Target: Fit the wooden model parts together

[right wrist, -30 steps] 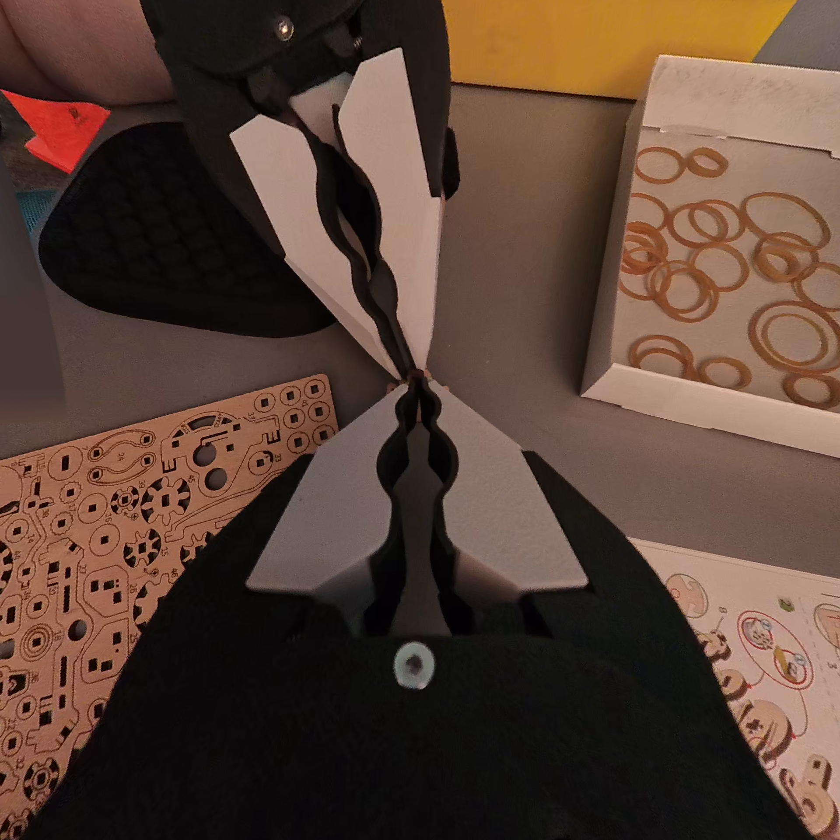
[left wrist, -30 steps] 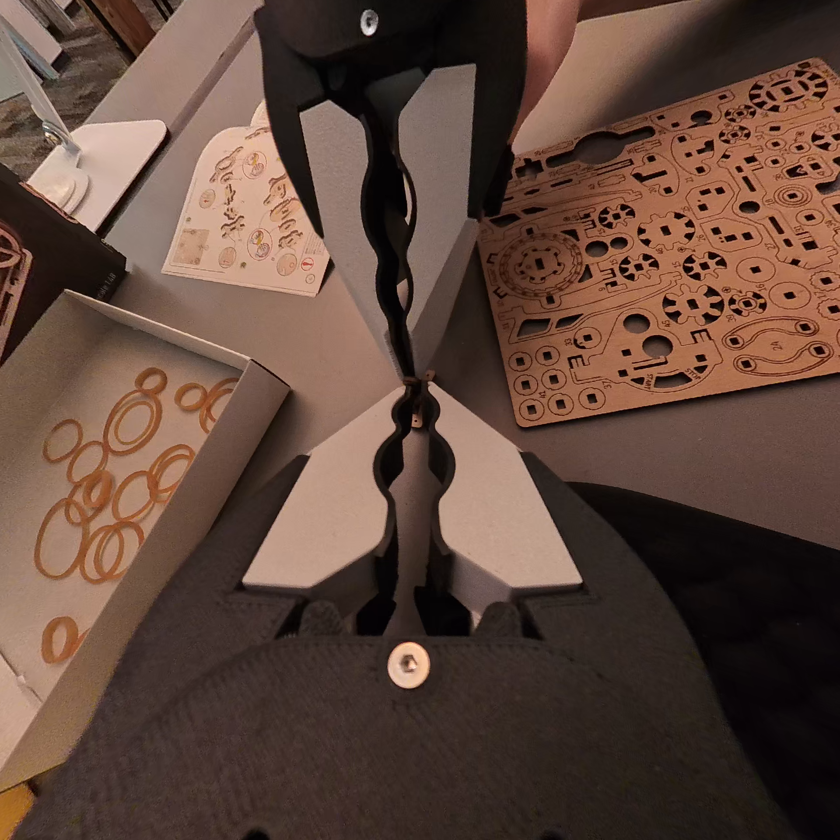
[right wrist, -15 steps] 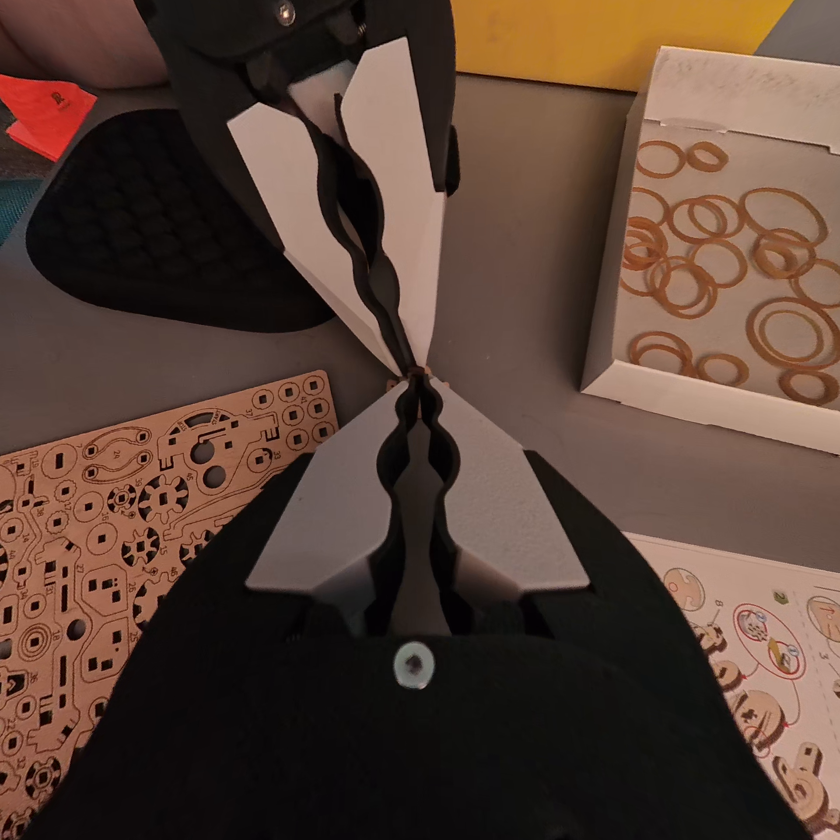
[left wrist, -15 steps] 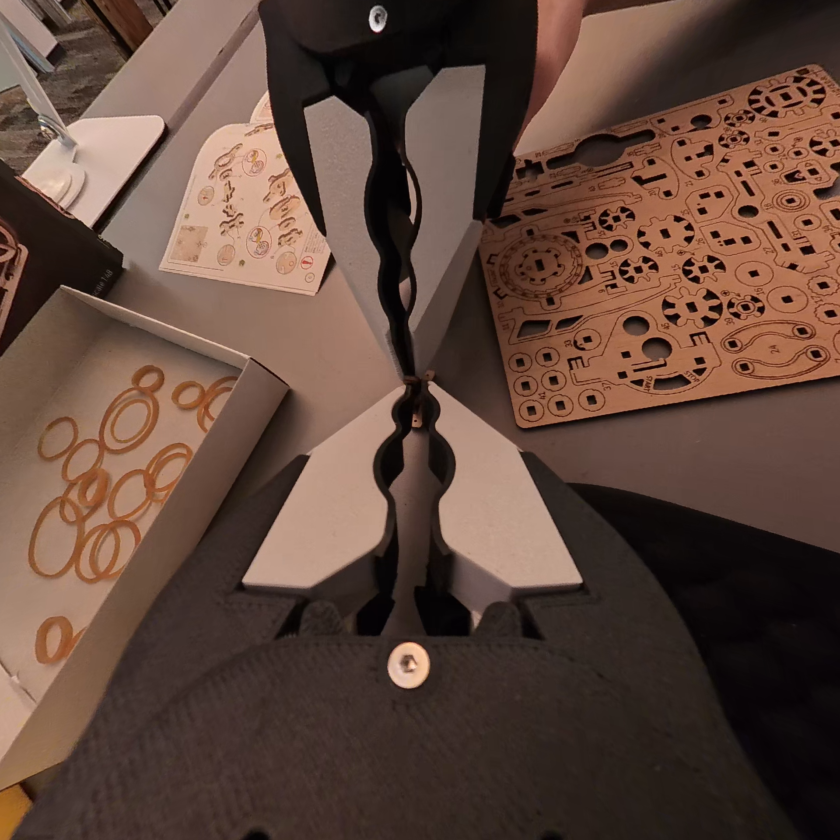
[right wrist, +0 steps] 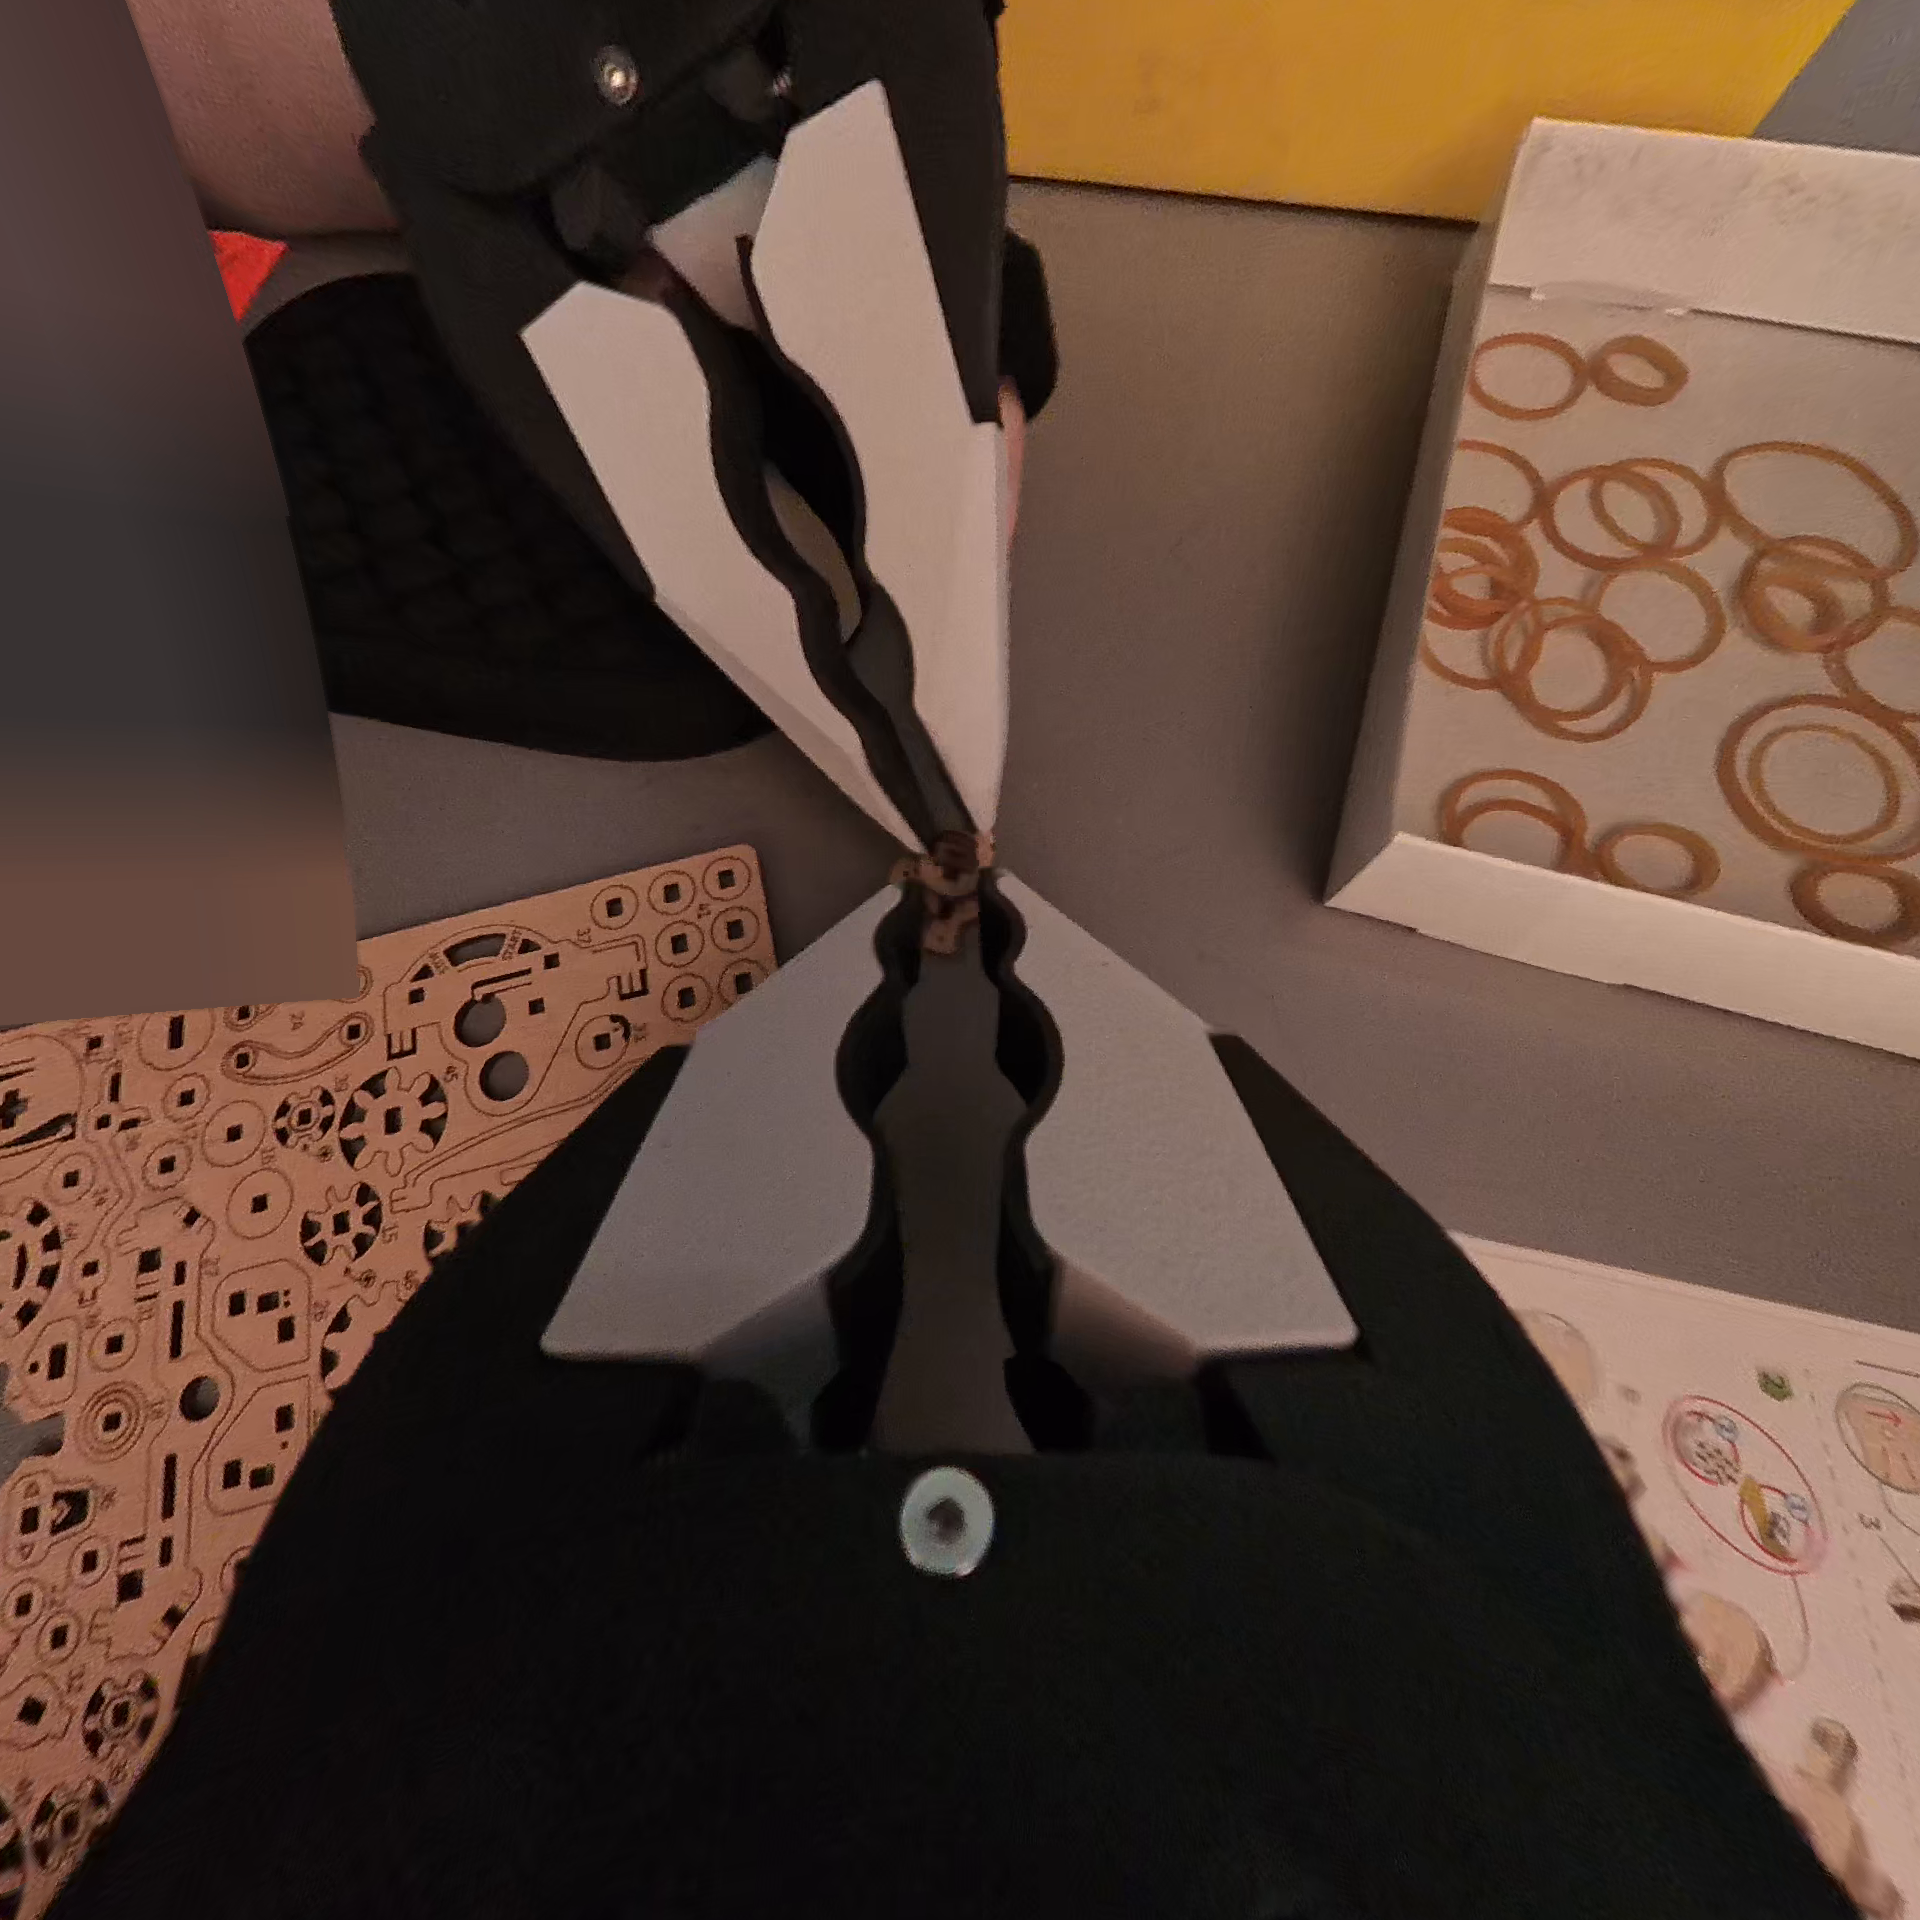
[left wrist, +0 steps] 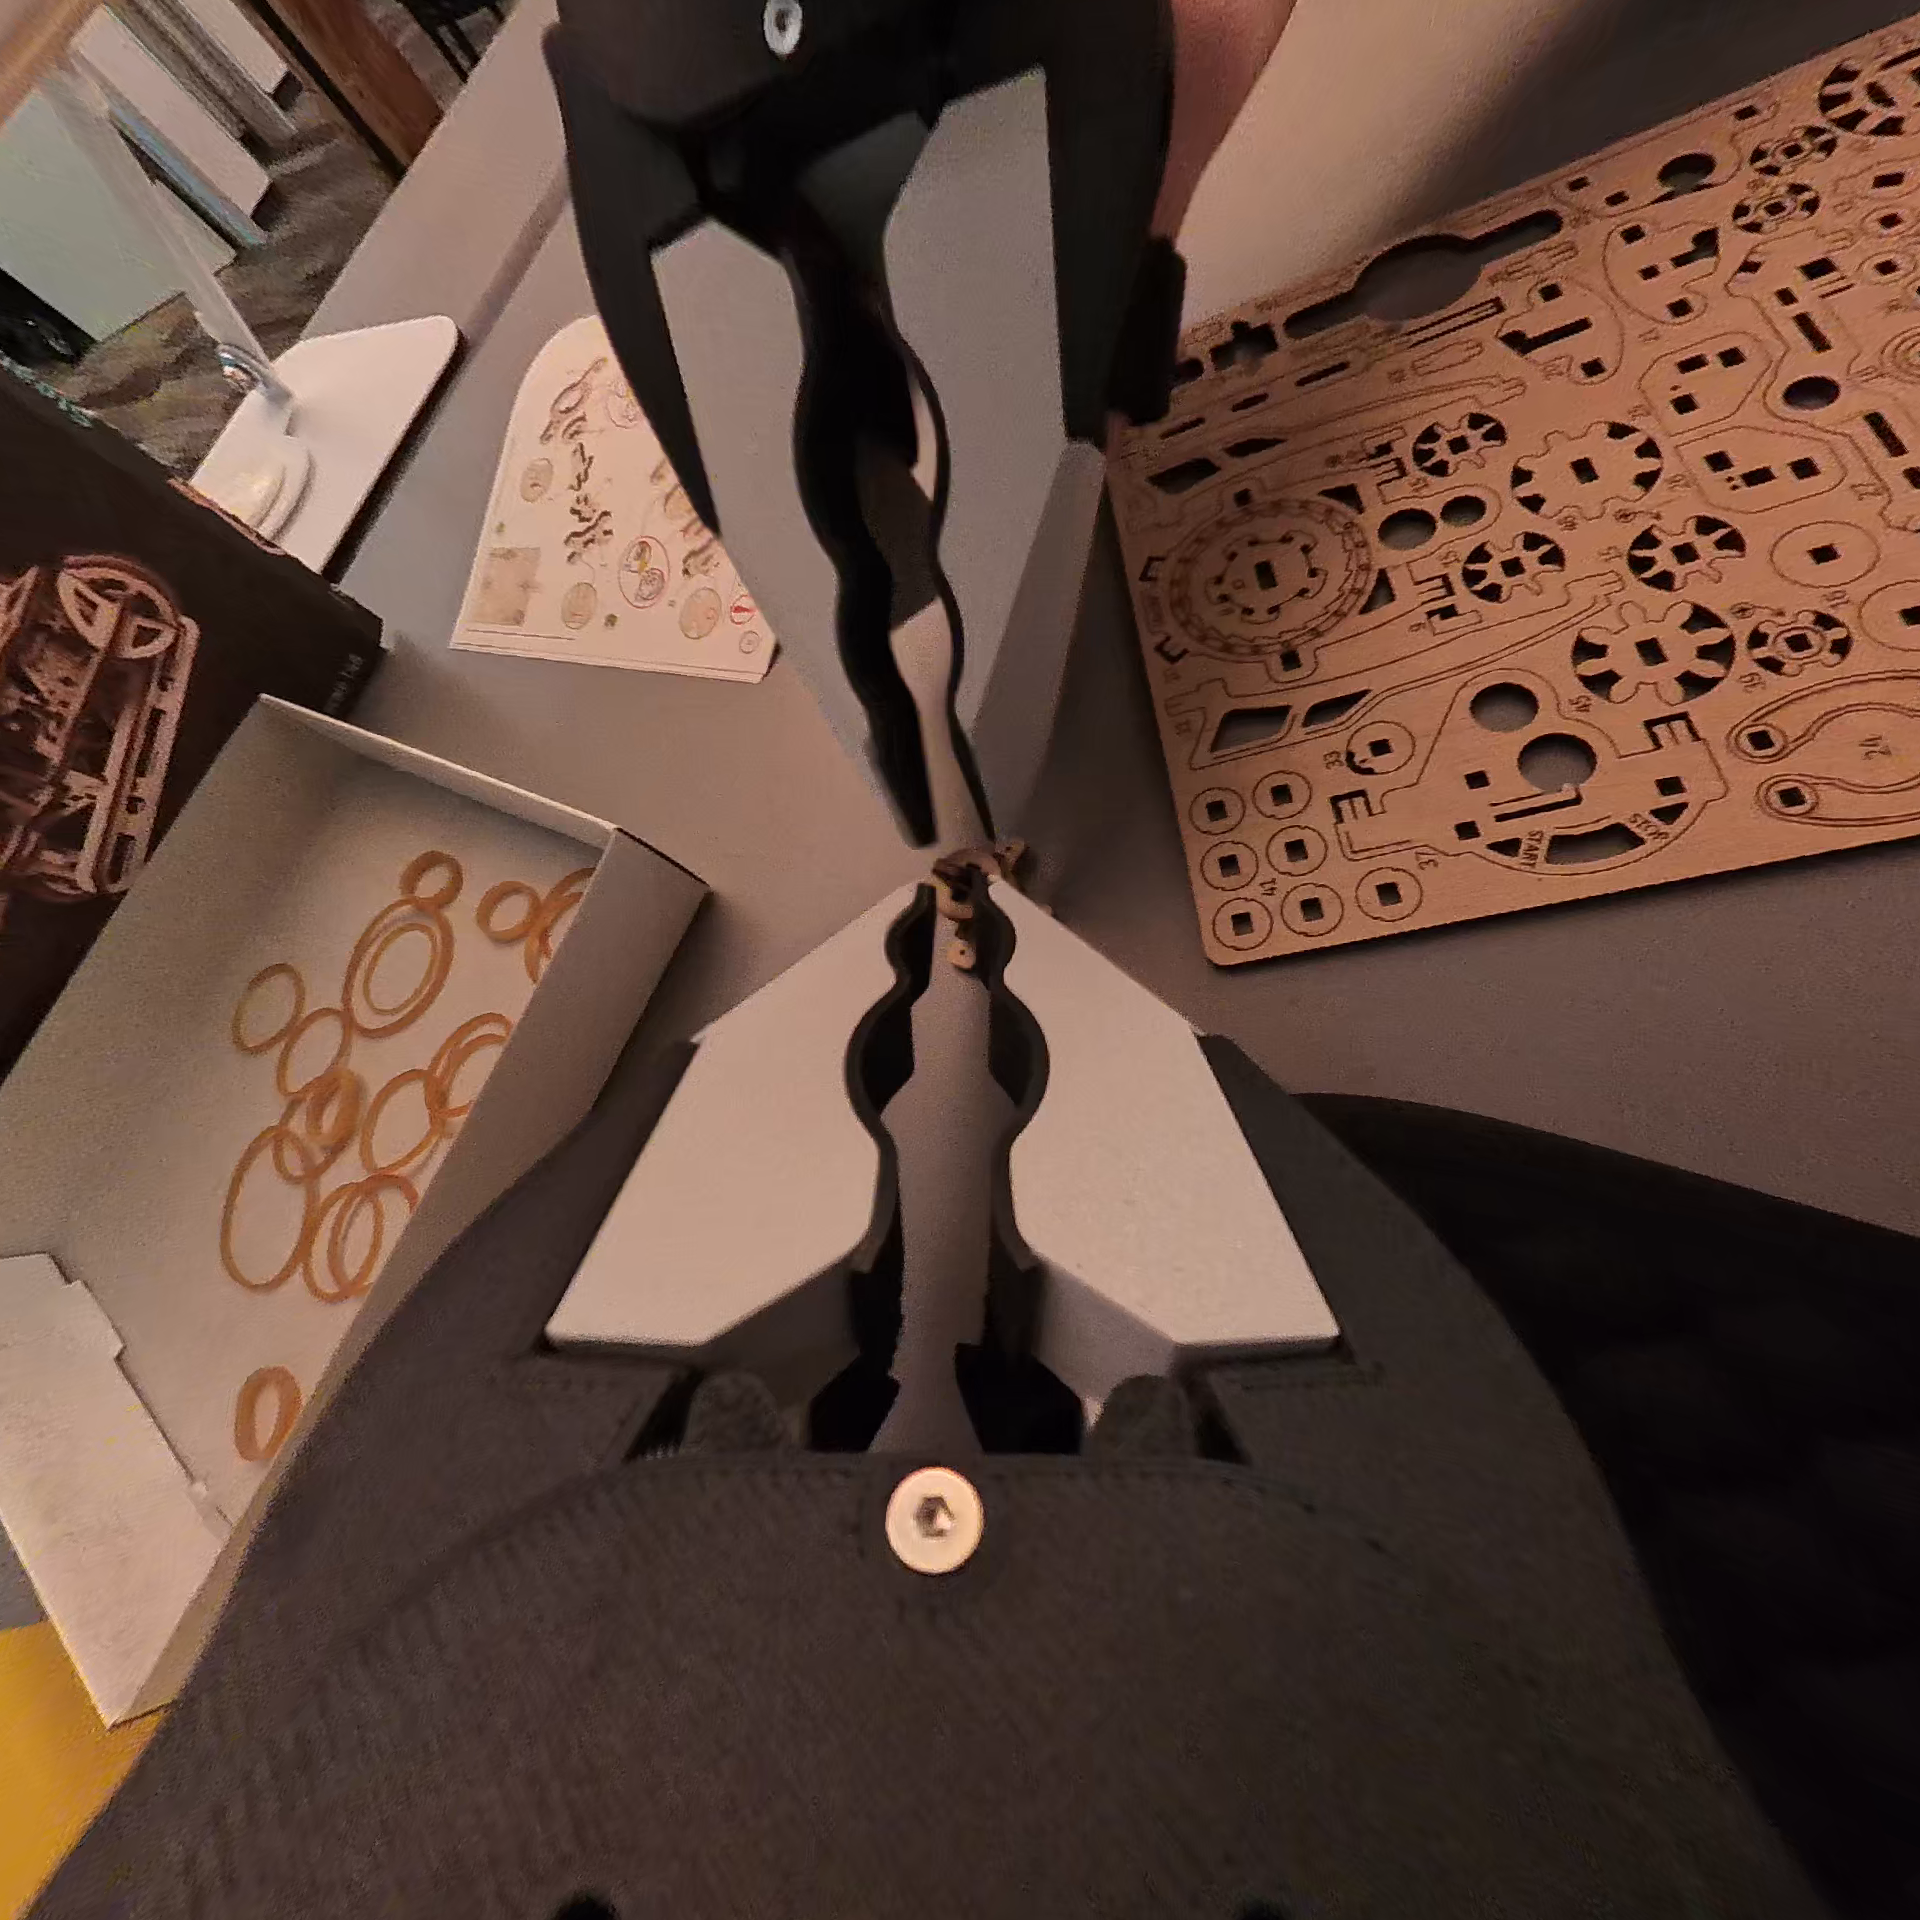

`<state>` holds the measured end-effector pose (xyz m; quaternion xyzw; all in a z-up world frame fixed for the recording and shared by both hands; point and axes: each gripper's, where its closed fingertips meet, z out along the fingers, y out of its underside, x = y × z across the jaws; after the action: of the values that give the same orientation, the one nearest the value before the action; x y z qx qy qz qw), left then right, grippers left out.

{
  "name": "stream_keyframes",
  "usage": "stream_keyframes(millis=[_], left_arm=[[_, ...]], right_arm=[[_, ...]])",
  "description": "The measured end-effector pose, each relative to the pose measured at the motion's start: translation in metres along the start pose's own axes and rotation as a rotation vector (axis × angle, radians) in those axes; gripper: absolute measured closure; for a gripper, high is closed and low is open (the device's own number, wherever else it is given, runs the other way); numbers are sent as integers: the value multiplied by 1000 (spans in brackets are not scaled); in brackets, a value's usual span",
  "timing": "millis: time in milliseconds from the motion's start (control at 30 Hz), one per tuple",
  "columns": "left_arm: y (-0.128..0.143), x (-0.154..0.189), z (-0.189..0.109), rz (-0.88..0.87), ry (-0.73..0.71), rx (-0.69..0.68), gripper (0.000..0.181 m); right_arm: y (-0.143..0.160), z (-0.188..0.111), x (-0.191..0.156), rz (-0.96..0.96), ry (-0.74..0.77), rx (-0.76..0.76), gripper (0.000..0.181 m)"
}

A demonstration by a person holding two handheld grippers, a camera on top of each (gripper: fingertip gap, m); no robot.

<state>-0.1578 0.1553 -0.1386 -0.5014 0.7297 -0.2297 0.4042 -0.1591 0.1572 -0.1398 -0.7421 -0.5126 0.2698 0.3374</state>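
Observation:
A small wooden part assembly point(left wrist: 961, 920) hangs above the grey table between the two gripper tips, which meet tip to tip. My left gripper point(left wrist: 961, 894) is shut on it; in the right wrist view it comes down from the top point(right wrist: 951, 847). My right gripper point(right wrist: 940, 909) has its jaws parted a little around the other end of the wood point(right wrist: 943, 930). In the left wrist view it comes down from the top point(left wrist: 948, 831), with grey table showing between its pads.
A laser-cut wooden sheet point(left wrist: 1558, 623) point(right wrist: 208, 1195) lies flat beside the grippers. A white box point(left wrist: 644, 904) point(right wrist: 1392, 623) holds several rubber bands. Also here are an instruction sheet point(left wrist: 592, 540) point(right wrist: 1714, 1507), a black mat point(left wrist: 1662, 1351) point(right wrist: 416, 571) and a dark picture box point(left wrist: 104, 675). The tips of both grippers are at nearly the same place.
The right gripper's pads, pressed together before, now stand slightly apart at the tip. Both grippers stay tip to tip, and the left keeps its hold on the wood.

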Motion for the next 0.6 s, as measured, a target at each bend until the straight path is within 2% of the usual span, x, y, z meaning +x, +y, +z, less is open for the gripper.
stream_keyframes(millis=[200,500,567,600], left_arm=[[4,-1,-3,-71,39,-18,174],[5,0,-4,-108,64,-25,175],[5,0,-4,-107,64,-25,175],[5,0,-4,-105,64,-21,175]], right_arm=[[-21,-22,3,-64,27,132,163],[0,9,2,-111,58,31,154],[-1,12,2,-84,50,40,157],[0,12,3,-71,45,39,166]])
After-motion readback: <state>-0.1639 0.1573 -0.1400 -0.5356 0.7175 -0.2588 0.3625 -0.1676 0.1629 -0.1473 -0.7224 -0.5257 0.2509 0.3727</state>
